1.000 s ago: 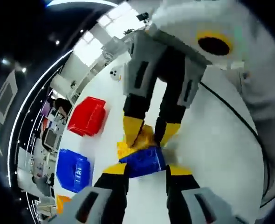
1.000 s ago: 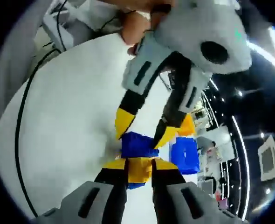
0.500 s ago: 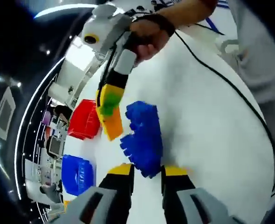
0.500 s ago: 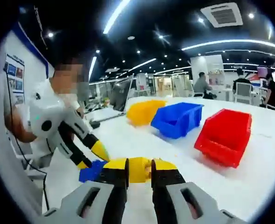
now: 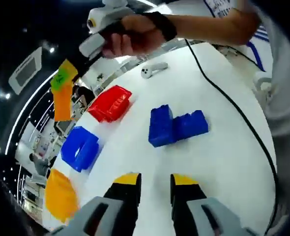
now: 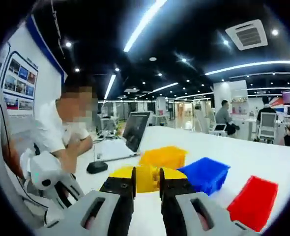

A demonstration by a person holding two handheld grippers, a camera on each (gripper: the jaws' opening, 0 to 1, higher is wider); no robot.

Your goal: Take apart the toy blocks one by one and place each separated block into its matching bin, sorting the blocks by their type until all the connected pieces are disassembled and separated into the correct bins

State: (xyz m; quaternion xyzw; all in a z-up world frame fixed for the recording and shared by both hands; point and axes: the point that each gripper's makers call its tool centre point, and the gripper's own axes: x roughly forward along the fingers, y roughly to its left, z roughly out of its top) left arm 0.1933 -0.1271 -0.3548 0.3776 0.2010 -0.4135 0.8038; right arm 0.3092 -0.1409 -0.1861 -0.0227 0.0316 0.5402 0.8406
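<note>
My right gripper (image 6: 146,181) clamps a yellow block (image 6: 146,177); next it goes into the yellow bin (image 6: 163,156), frame centre. My left gripper (image 5: 153,180), bottom centre, has its jaws apart, holding nothing.

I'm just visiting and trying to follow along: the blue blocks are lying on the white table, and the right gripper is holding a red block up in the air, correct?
Not quite. The block held up by the right gripper is orange with a green patch, not red, as the left gripper view shows. The blue blocks do lie on the white table.
</note>
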